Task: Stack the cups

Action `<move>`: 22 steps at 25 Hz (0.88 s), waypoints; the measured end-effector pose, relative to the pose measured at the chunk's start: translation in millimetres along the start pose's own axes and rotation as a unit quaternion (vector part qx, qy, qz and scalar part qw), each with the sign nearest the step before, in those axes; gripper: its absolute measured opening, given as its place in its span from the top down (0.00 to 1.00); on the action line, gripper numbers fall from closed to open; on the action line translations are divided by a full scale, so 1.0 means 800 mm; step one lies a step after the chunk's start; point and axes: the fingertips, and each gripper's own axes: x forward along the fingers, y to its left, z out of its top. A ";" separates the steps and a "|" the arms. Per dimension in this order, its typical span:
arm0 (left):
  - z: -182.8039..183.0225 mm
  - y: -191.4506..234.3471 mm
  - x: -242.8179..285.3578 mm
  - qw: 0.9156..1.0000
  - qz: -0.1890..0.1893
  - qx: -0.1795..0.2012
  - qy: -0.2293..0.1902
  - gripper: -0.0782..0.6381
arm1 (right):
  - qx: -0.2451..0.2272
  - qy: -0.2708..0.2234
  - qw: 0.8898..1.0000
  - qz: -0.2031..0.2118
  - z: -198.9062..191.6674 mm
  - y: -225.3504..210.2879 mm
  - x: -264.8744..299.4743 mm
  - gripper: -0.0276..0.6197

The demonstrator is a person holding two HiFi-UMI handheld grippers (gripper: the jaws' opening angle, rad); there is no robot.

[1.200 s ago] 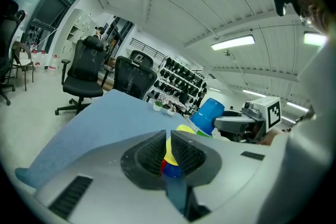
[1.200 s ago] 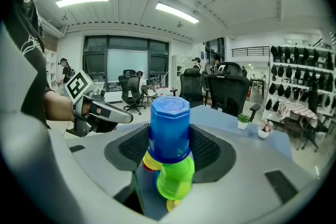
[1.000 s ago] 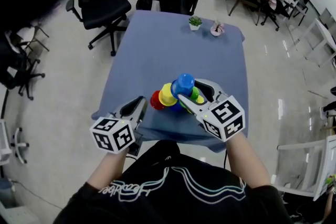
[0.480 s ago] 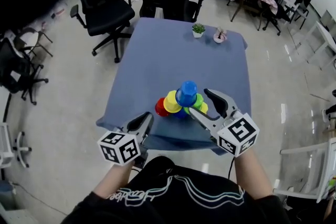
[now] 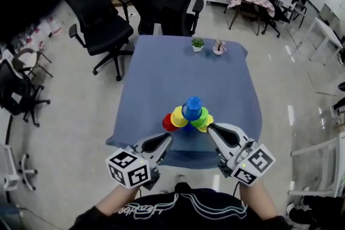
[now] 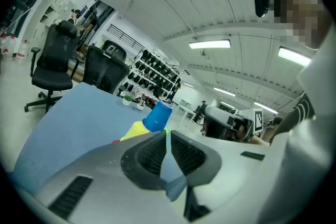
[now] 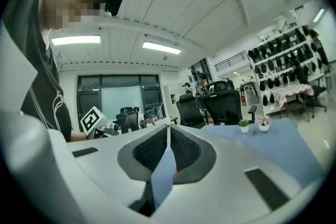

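Fingers of your left gripper [image 5: 167, 138] and right gripper [image 5: 211, 128] meet empty, the right's just closing; cups [image 5: 188, 113] stand just beyond, between them, near the surface's [image 5: 161, 72] near edge.

Black office chairs [image 5: 161, 5], pale floor [image 5: 70, 107], ceiling strip lights [image 7: 76, 39].

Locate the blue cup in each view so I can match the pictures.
Head view: blue cup sits just right of centre, a little below the middle.
Left gripper view: near the centre, a little below the middle.
Right gripper view: not in it.
Shared landmark: the potted plant, seen left of the cup in the left gripper view and right of centre in the right gripper view.
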 end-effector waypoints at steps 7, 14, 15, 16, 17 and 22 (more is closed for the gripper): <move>0.032 -0.053 -0.066 0.999 -0.053 0.006 -0.006 0.82 | 0.055 -0.024 0.998 -0.006 0.007 0.082 -0.008 0.91; 0.038 -0.093 -0.126 0.995 -0.080 0.052 -0.005 0.82 | 0.059 -0.024 0.998 -0.019 0.001 0.154 -0.023 0.92; 0.038 -0.099 -0.133 0.995 -0.085 0.055 -0.003 0.82 | 0.055 -0.023 0.998 -0.022 0.001 0.164 -0.026 0.92; 0.038 -0.103 -0.141 0.994 -0.090 0.059 -0.002 0.82 | 0.051 -0.022 0.998 -0.025 0.001 0.175 -0.029 0.92; 0.037 -0.108 -0.148 0.994 -0.094 0.063 -0.002 0.82 | 0.047 -0.019 0.998 -0.027 -0.001 0.185 -0.031 0.92; 0.024 -0.117 -0.174 0.992 -0.109 0.071 -0.002 0.82 | 0.030 -0.006 0.999 -0.037 -0.020 0.228 -0.037 0.92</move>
